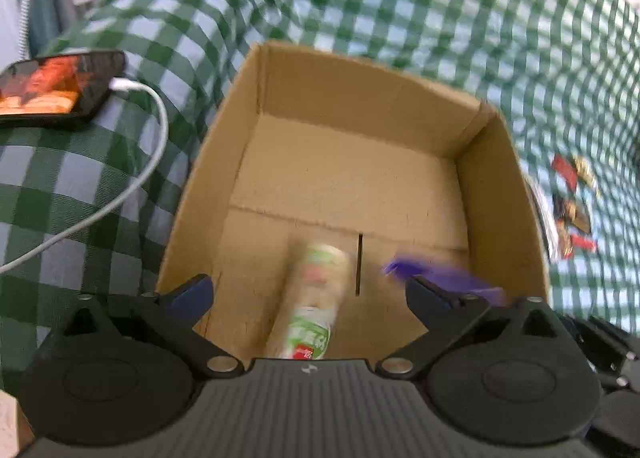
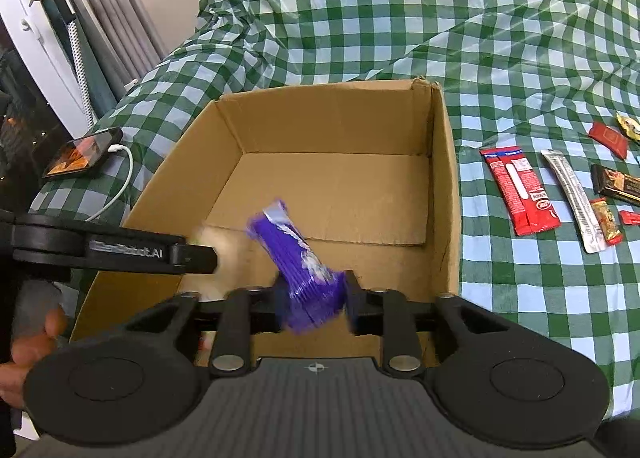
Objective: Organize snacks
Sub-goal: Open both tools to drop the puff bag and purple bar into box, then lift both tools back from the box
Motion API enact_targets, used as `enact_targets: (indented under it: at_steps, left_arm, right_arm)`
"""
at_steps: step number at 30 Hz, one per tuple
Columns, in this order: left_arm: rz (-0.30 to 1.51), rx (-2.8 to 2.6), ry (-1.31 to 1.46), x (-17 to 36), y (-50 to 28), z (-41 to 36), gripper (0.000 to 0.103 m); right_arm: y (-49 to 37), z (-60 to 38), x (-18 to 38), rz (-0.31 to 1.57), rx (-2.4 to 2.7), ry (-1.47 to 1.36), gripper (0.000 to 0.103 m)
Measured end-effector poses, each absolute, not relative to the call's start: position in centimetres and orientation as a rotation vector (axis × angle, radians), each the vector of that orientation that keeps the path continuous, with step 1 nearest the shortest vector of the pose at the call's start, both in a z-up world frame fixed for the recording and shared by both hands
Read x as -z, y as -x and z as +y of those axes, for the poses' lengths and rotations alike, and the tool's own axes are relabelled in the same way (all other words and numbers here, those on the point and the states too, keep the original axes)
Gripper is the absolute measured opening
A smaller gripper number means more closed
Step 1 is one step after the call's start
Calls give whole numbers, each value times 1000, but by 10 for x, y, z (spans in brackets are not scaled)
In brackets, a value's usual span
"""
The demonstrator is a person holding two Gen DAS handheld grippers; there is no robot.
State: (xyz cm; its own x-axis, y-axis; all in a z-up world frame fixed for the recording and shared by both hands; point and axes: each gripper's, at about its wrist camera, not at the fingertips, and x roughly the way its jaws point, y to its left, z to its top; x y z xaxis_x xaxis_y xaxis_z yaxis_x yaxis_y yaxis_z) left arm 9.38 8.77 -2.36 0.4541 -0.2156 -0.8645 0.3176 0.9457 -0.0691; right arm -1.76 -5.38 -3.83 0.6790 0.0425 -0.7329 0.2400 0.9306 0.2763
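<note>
An open cardboard box (image 1: 360, 97) (image 2: 332, 121) sits on the green checked cloth. My left gripper (image 1: 310, 290) hangs over its near end, jaws wide apart. A blurred tube-shaped snack (image 1: 316, 298) with green and red print lies between and below them, touching neither finger. My right gripper (image 2: 316, 306) is over the box's near edge with a blurred purple packet (image 2: 288, 242) (image 1: 440, 274) standing tilted between its fingers. The pads do not look pressed on it. One finger of the left gripper (image 2: 152, 254) reaches in from the left in the right wrist view.
Several snacks lie on the cloth right of the box: a red packet (image 2: 520, 193), a white stick (image 2: 572, 197), a dark bar (image 2: 616, 181). A phone (image 1: 52, 85) (image 2: 80, 153) on a white cable (image 1: 152, 161) lies left of the box. A hand (image 2: 28, 350) is at lower left.
</note>
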Motion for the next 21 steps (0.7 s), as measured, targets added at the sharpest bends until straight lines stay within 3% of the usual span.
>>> enact_targets:
  at_steps: [2,9,21]
  left_arm:
    - [1037,324,-139,20,-88,89,103]
    - [1018,294,-189,6,-46,104,103]
    - [921,291,-196,-40,46,129,103]
  right_arm:
    - [20,-53,36,830,135,-361,75]
    - [53,-36,18,815,120,-307,93]
    - [129,-10,-22,724,174,-287,101]
